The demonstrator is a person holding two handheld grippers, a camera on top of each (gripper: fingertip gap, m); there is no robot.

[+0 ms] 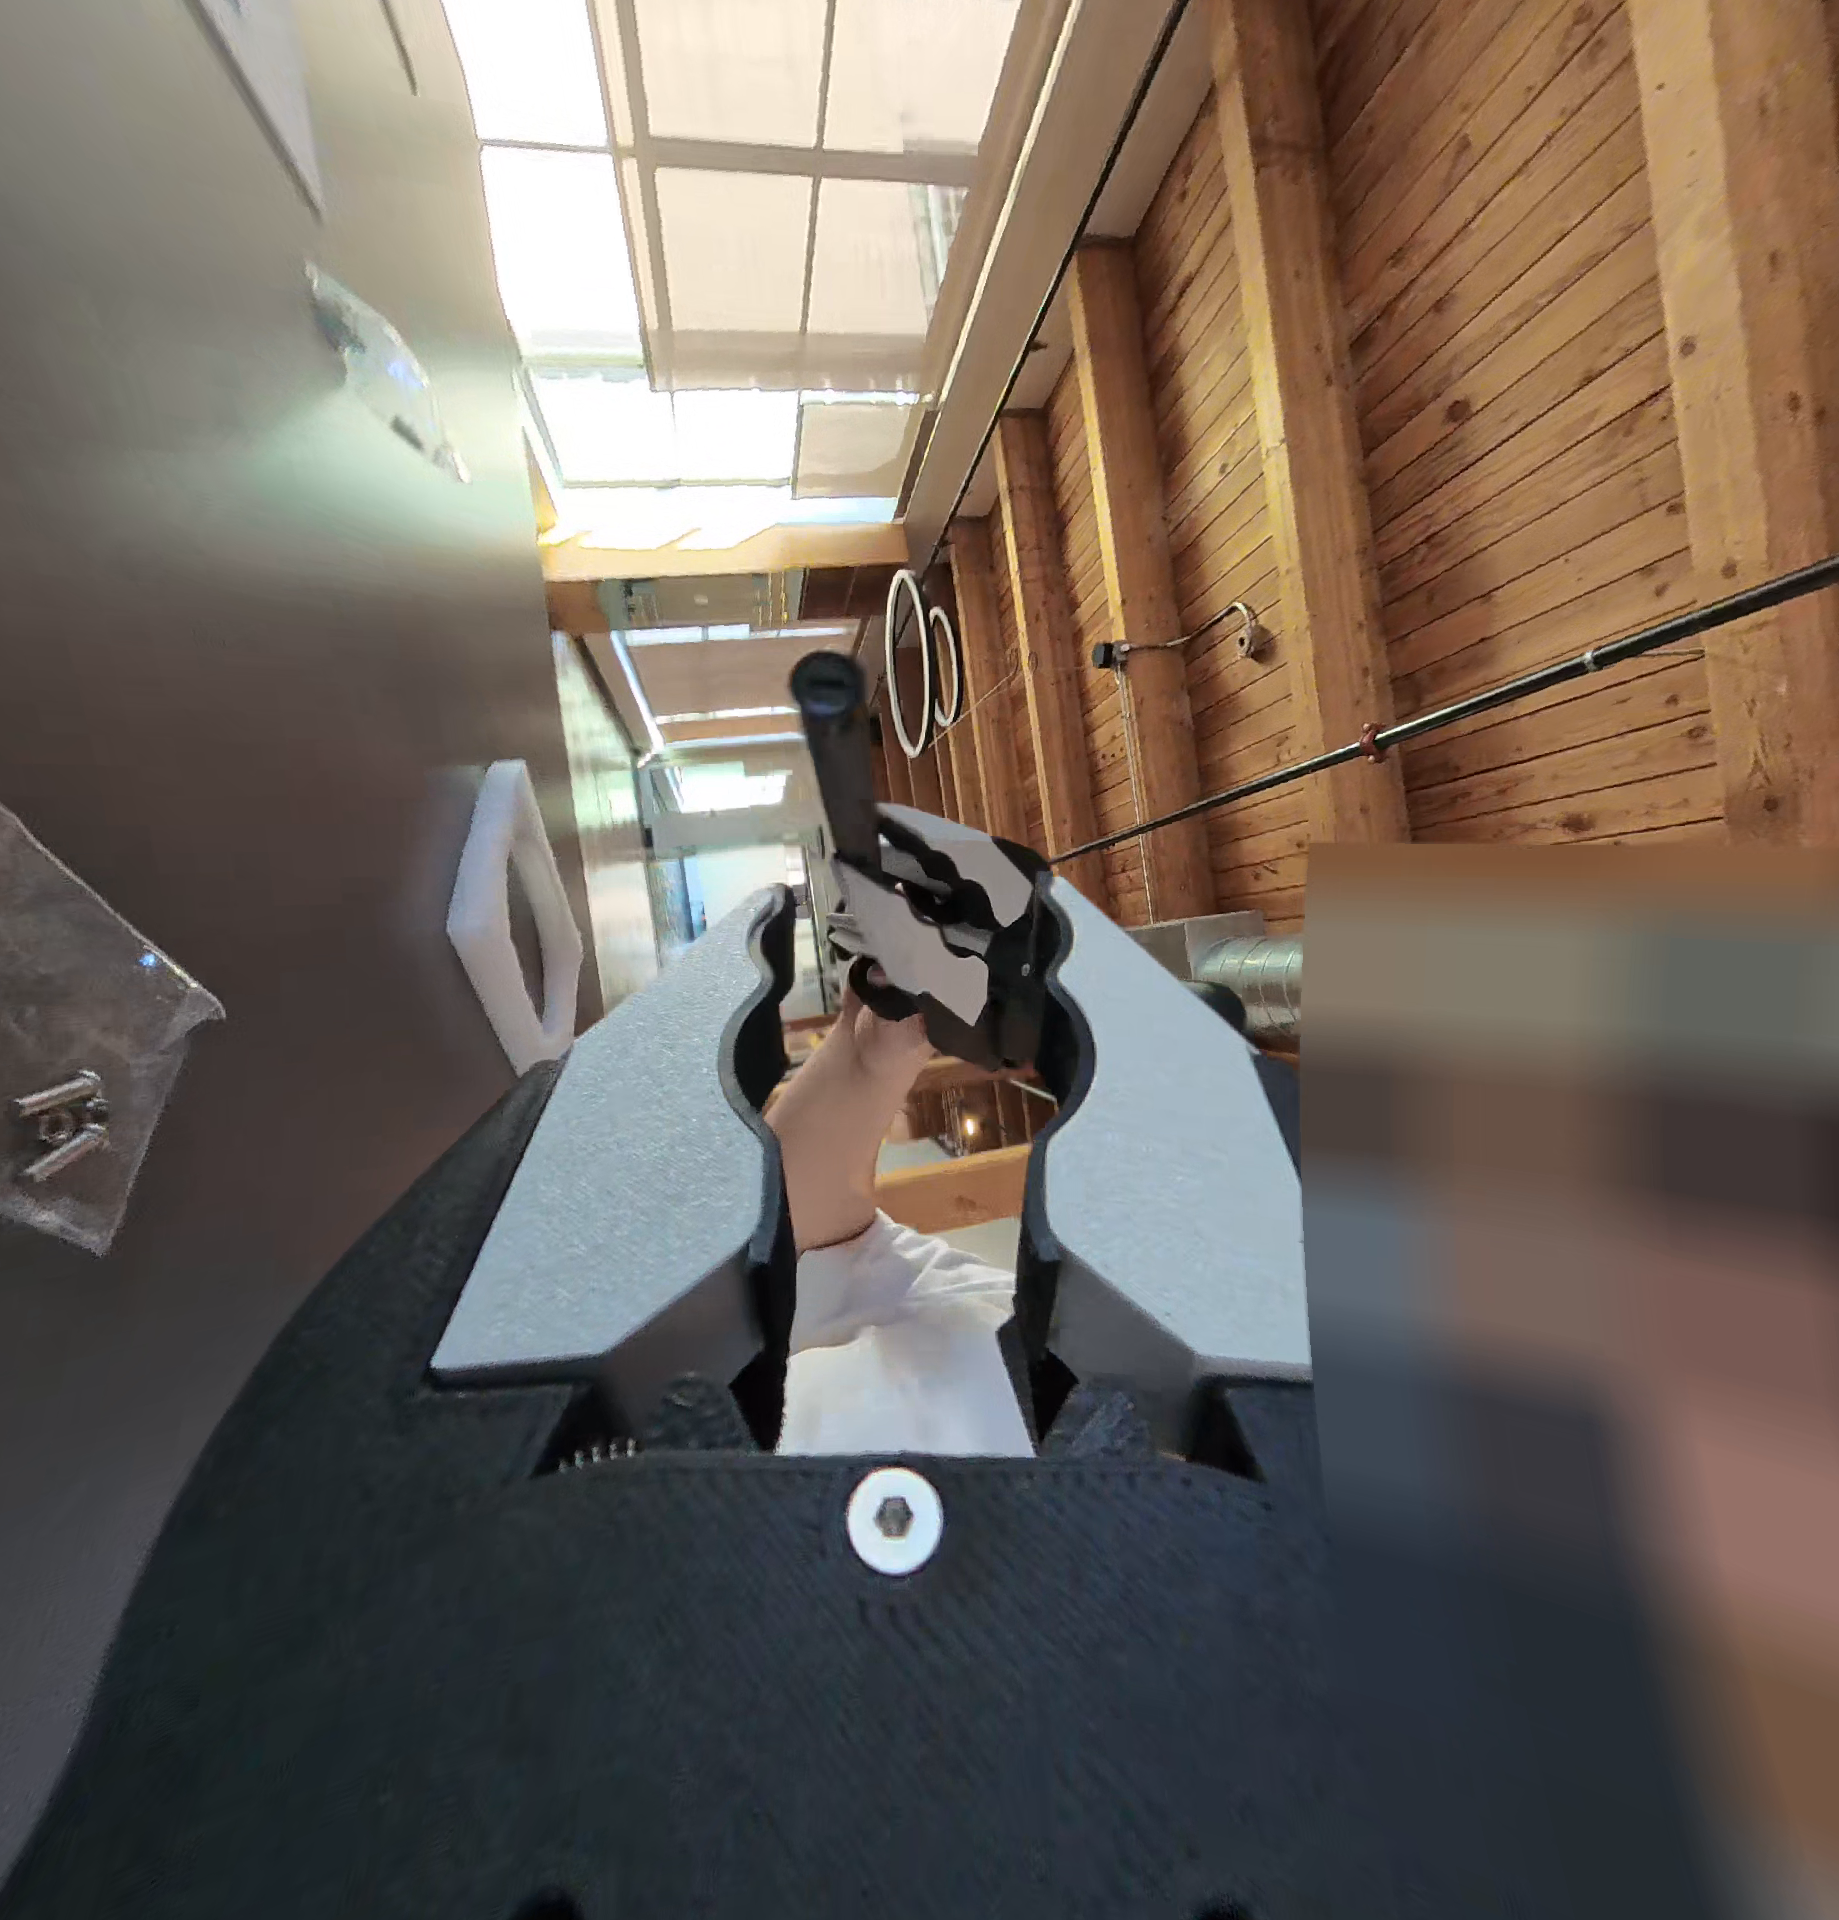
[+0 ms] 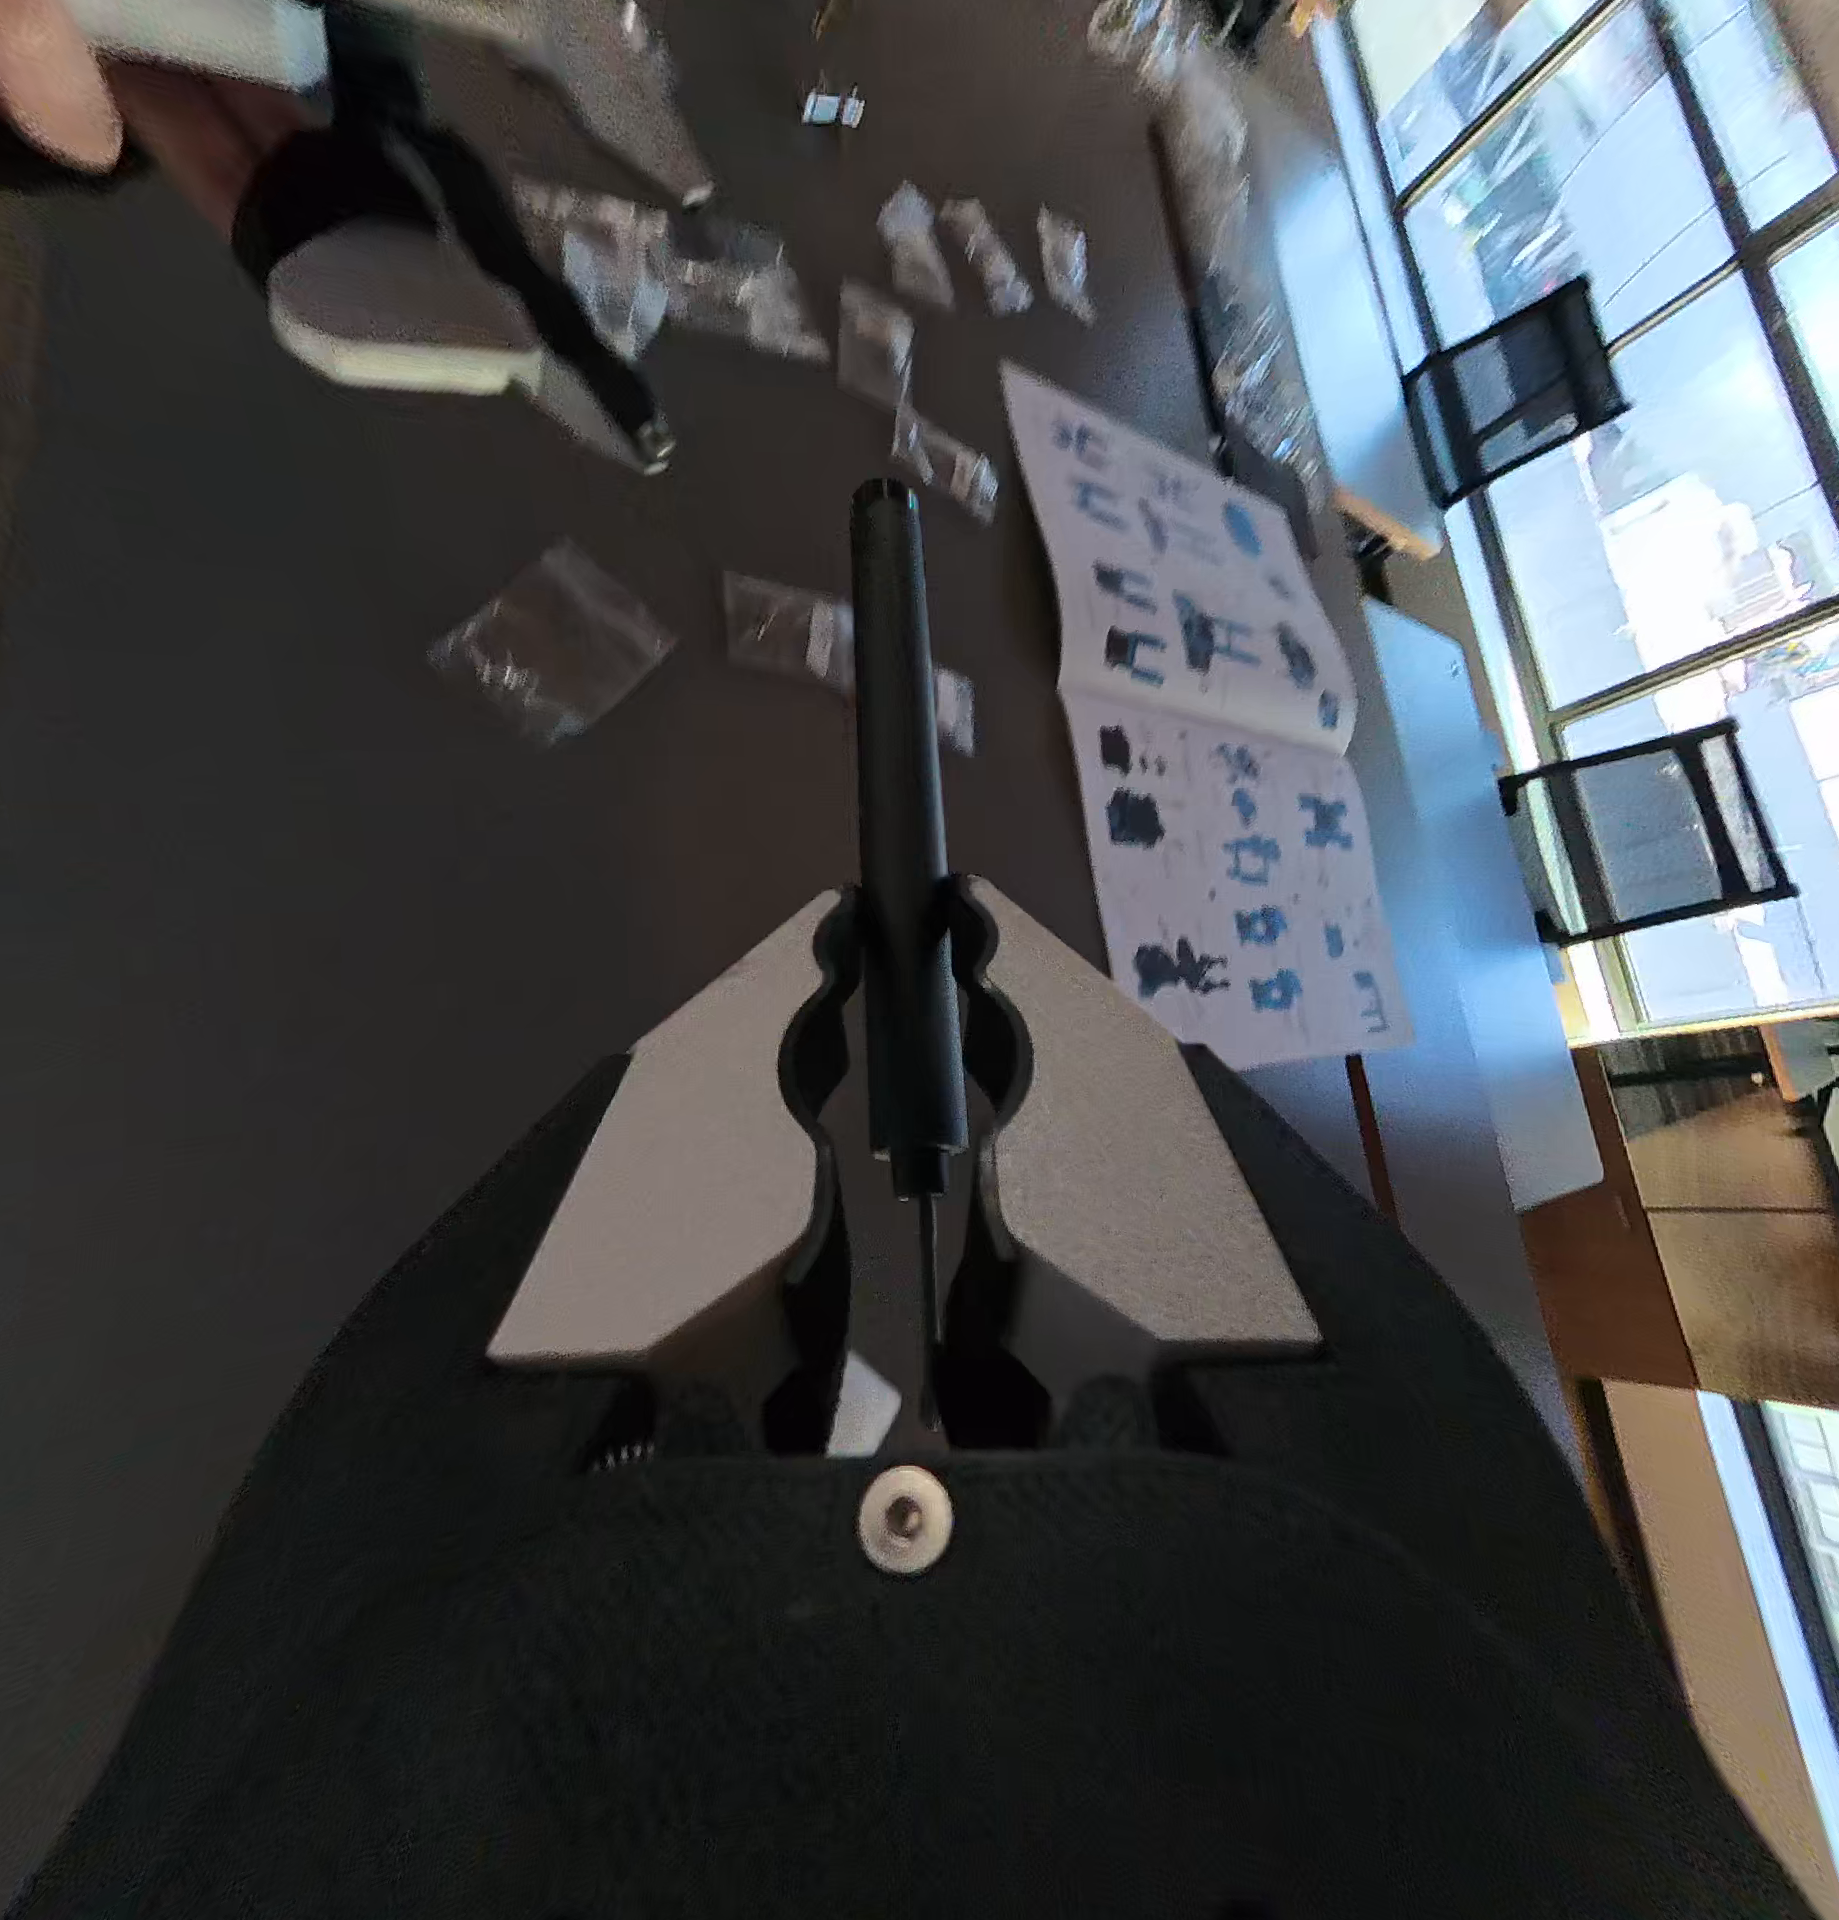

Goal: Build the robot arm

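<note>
My right gripper [image 2: 904, 899] is shut on a slim black pen-shaped screwdriver [image 2: 899, 727]. Its body sticks out past the fingertips and its thin bit points back toward the camera. It is held above a dark brown table [image 2: 271, 935]. My left gripper [image 1: 910, 904] is open and empty, tilted up toward the ceiling. Through its gap I see a person's arm in a white sleeve [image 1: 894, 1330], and the right gripper [image 1: 894, 883] holding the screwdriver [image 1: 837, 769]. In the right wrist view the left gripper [image 2: 660, 312] is blurred at the top left.
Several small clear bags of hardware [image 2: 551, 634] lie scattered on the table, beside an open illustrated instruction sheet [image 2: 1206, 727]. In the left wrist view a bag with screws [image 1: 63, 1122] and a white foam piece [image 1: 515, 914] lie on the table [image 1: 219, 623]. Windows and black mesh chairs [image 2: 1642, 821] are to the right.
</note>
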